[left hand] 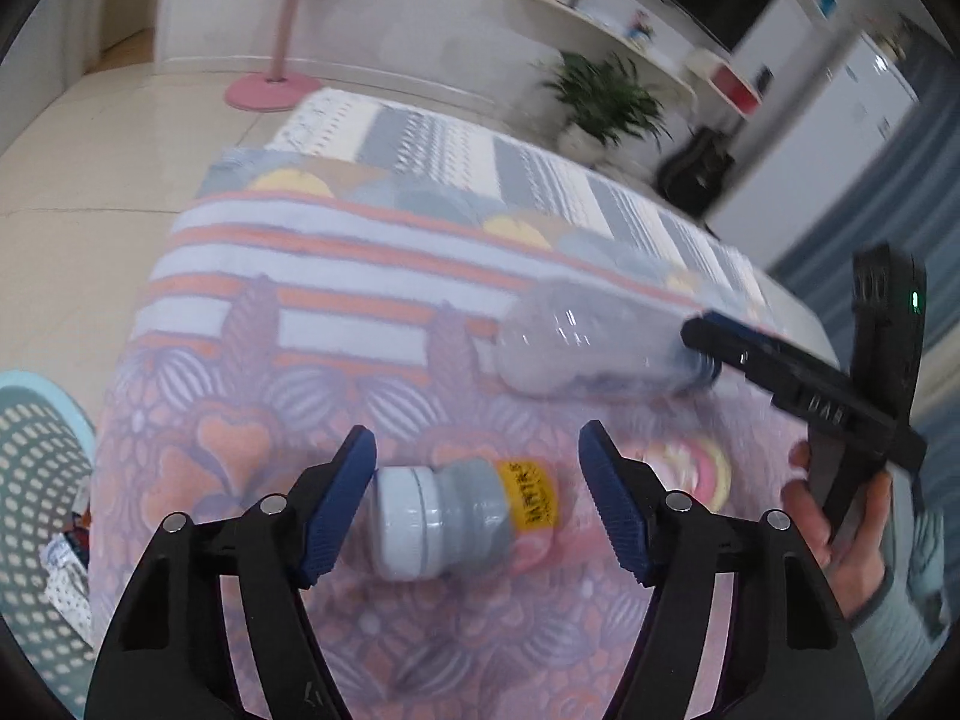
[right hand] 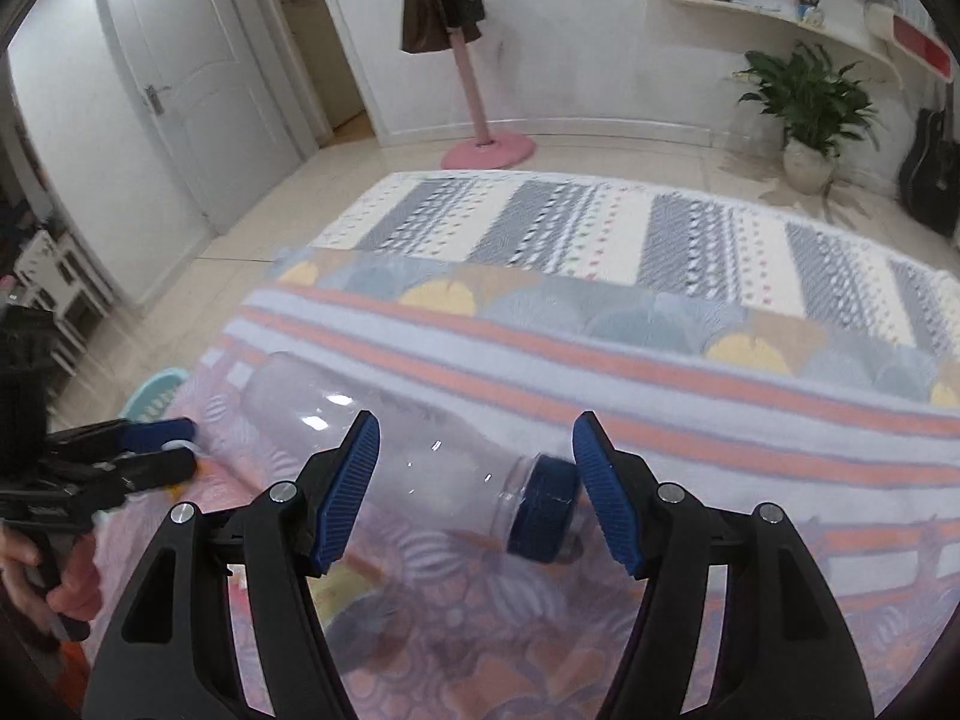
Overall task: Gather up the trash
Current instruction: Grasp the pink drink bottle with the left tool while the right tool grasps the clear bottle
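Patterned blankets (right hand: 600, 372) cover the surface, pink and lilac flowers near the cameras, orange and pale stripes beyond, then a grey-and-cream panel, with cream floor tiles all around. And the left gripper (left hand: 477, 501) is wide open, blue pads spread on either side of a small grey bottle (left hand: 462, 516) lying on its side, white cap pointing at the left pad, yellow label toward the right one. The cap sits just beside that left pad; contact is too blurred to call. Over on the right, the right gripper (right hand: 474, 489) is spread open as well, straddling a clear plastic bottle (right hand: 408, 450) that lies flat on the blanket, its dark blue cap close against the right pad. Neither bottle is clamped. From the left wrist view, the clear bottle lies just beyond the grey one. A turquoise perforated basket (left hand: 36, 480) sits at the far left edge, some wrappers inside. In the background, a pink stand (right hand: 474, 90) with hanging bags, a potted plant (right hand: 807, 102) and a white door (right hand: 180, 78).
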The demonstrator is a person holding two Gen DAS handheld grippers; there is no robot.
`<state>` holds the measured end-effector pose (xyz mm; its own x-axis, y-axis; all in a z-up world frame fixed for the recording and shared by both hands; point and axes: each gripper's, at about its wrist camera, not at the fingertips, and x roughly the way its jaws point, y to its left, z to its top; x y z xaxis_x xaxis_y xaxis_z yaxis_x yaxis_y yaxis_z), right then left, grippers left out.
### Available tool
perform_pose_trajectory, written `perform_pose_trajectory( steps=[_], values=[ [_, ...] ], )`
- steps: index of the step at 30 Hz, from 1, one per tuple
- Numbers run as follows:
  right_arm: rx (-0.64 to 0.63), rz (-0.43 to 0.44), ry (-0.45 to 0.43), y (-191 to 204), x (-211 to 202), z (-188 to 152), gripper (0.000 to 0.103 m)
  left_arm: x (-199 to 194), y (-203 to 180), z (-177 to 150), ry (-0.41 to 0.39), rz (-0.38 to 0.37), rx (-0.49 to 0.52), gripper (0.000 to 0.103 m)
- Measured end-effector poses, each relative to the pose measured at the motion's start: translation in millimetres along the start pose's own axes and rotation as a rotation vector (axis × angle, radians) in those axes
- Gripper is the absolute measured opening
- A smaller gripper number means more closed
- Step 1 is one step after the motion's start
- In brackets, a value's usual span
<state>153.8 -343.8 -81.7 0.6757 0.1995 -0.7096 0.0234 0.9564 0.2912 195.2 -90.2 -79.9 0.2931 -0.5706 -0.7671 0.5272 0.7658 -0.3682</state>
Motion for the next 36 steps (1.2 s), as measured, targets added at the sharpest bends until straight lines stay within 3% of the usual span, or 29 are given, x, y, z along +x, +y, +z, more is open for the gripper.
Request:
perform_pose_trajectory(
  steps=[4,9,15,20,22,24,27,30,36],
  values=[
    [0.005,0.028,0.003,3.0,-8.3,-11.8,0.063,-12.9,-10.2,-17.2,0.038,-0.013,0.094,0.068],
    [0.016,0.041,-0.003,5.6,-17.0,-27.4,0.063,-31.2,-26.9,-48.0,0.104,-0.082,0.209,0.068],
    [0.06,0.085,-0.01,4.0,-16.8,-31.7,0.063,-8.2,-71.8,-50.8,0.149,-0.002,0.392,0.076],
    [0.058,0.123,-0.03,8.1,-26.8,-29.8,0.063,28.9,-77.4,-26.2,0.165,-0.009,0.291,0.075],
    [0.056,0.128,-0.04,10.1,-30.4,-26.5,0.063,35.7,-78.4,-24.0,0.163,0.032,0.284,0.061],
    [0.058,0.12,-0.049,10.4,-31.8,-20.9,0.063,37.2,-79.5,-27.3,0.17,0.055,0.282,0.055],
    [0.062,0.099,-0.05,12.0,-26.5,-9.0,0.064,30.2,-75.3,-34.0,0.174,0.062,0.28,0.049],
    [0.059,0.068,-0.022,14.7,-12.0,-3.0,0.079,13.6,-61.6,-48.5,0.177,0.065,0.241,0.048],
    [-0.019,-0.055,0.043,31.0,33.6,2.4,0.079,-20.1,-19.6,-69.5,0.117,0.117,0.065,0.048]
  ],
)
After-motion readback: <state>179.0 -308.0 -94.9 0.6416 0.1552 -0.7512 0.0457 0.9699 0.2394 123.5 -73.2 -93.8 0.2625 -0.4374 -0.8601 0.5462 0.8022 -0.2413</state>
